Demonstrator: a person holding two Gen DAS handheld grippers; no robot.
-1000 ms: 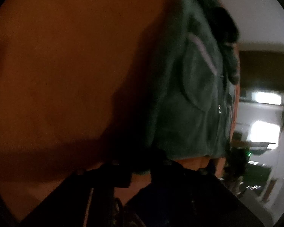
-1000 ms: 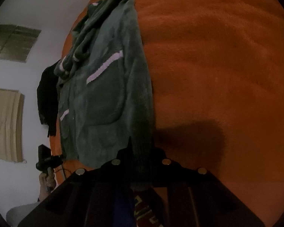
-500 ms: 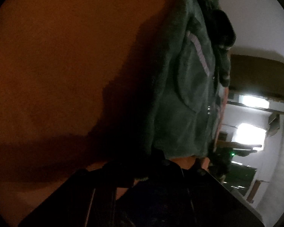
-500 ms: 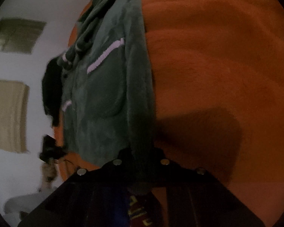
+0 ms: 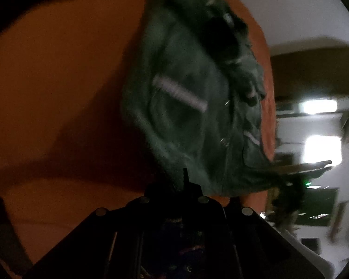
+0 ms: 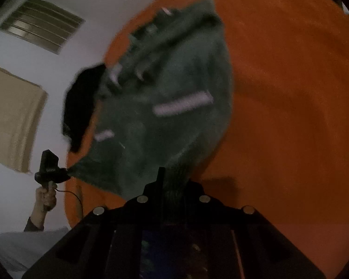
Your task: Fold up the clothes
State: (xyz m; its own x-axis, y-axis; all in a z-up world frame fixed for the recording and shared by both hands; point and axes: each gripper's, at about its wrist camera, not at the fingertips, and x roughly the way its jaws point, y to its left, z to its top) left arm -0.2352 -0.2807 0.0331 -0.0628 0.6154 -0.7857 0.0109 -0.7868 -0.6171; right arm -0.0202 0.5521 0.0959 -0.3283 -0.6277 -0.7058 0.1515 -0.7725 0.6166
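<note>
- Gripping the bottom hem at both corners, the person has the green fleece jacket [image 6: 181, 116] partly raised off the orange blanket [image 6: 290, 93], its collar end trailing toward twelve o'clock in both wrist views.
- The right gripper [image 6: 172, 183] is at six o'clock of its own view; its jaws are closing on a ribbed hem corner, and cloth plainly sits between them.
- The left gripper [image 6: 65, 171] shows at about eight o'clock in the right wrist view, clenched on the opposite hem corner, with the person's hand [image 6: 46, 195] on its handle below.
- In the left wrist view the same gripper sits at six o'clock, jaws drawn tight with dark fabric pinched at the tip.
- The jacket looks soft, thick and limp; it sags between the two holds and bunches at the collar, where a black lining or second dark piece [image 6: 81, 107] hangs out at nine o'clock. I cannot tell which it is.
- I judge it light but bulky, not slippery, since the pile should cling to the pads and to the blanket.
- The ribbed hem corners seem the best hold: firmer than the fleece body, and they keep the edge straight for a fold toward the collar.
- A risk: the loose sleeves and collar may drag and crease underneath.
</note>
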